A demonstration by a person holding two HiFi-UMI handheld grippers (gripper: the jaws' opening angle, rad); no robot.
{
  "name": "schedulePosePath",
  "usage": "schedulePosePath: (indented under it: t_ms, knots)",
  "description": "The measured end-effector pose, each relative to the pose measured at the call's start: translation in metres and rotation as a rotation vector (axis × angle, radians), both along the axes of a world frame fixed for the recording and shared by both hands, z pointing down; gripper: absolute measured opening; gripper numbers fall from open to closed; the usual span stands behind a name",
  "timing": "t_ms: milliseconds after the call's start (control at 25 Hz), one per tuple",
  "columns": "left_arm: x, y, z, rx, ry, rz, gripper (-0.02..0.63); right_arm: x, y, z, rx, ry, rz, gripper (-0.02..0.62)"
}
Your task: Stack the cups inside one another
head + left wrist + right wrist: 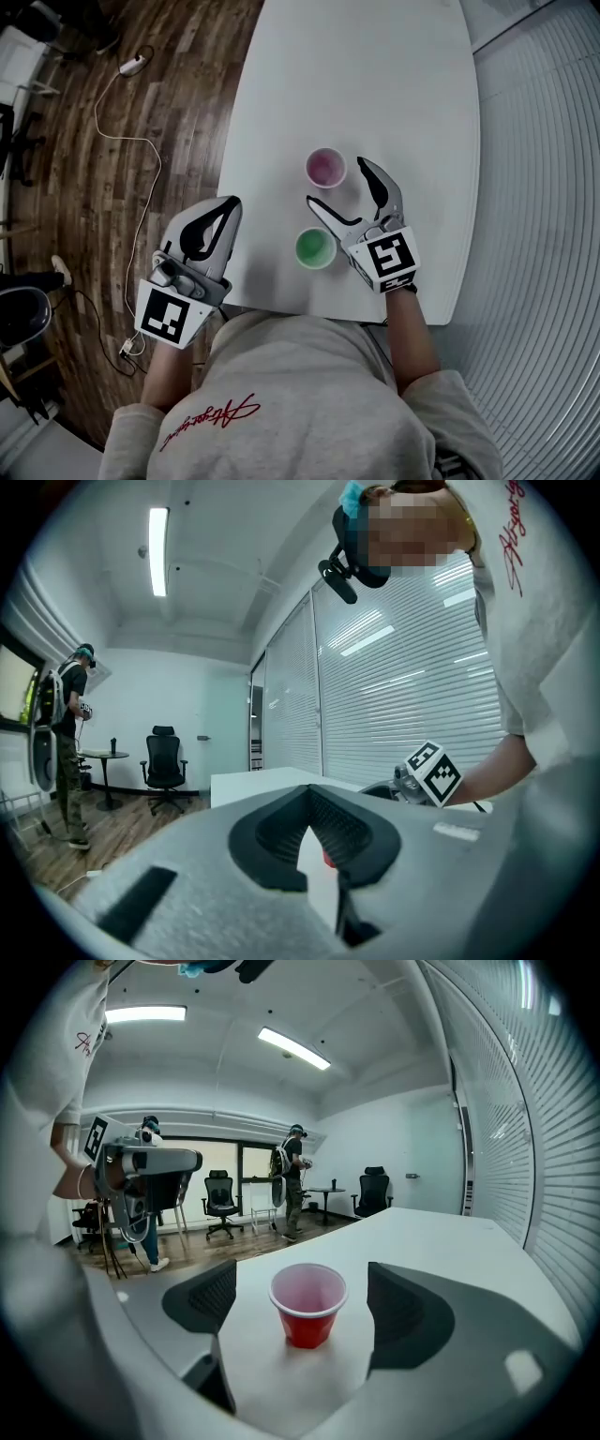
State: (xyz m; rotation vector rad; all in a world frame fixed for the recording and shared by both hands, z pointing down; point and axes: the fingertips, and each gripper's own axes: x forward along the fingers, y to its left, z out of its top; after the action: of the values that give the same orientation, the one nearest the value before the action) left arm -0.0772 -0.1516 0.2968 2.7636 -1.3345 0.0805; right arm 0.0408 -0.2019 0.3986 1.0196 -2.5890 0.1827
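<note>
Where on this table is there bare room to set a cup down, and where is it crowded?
The far half of the table, beyond the red cup, is bare. The strip between the table's left edge and the green cup is bare too. Crowded: the near right part, where the open right gripper stands beside the two cups.

You've got two cups on the white tabletop point(375, 75), both upright, mouths up, nothing inside either one. The red cup point(326, 168) is red on the outside with a pale pinkish inside and a light rim. It's the one farther from you. The green cup point(315, 248) sits closer to you, near the tabletop's near edge, and from above you only get its green inside. They're near each other but not touching, and not nested.
</note>
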Motion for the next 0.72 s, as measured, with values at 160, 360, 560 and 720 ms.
schedulePosePath:
  t_ms: [160,360,560,720]
  knots:
    - [-0.004,-0.002,0.006,-0.008,-0.009,-0.027,-0.002,-0.002,-0.008,0.015,-0.011,0.01,-0.014,0.426]
    - [-0.007,0.0,0.013,-0.013,-0.023,-0.057,-0.003,-0.004,-0.012,0.033,-0.026,0.005,-0.027,0.42]
    - [-0.012,-0.001,0.013,-0.019,-0.033,-0.078,-0.002,-0.007,-0.018,0.038,-0.036,0.005,-0.036,0.408]
    - [-0.013,-0.003,0.015,-0.024,-0.04,-0.09,-0.003,-0.009,-0.022,0.043,-0.034,0.017,-0.052,0.405]
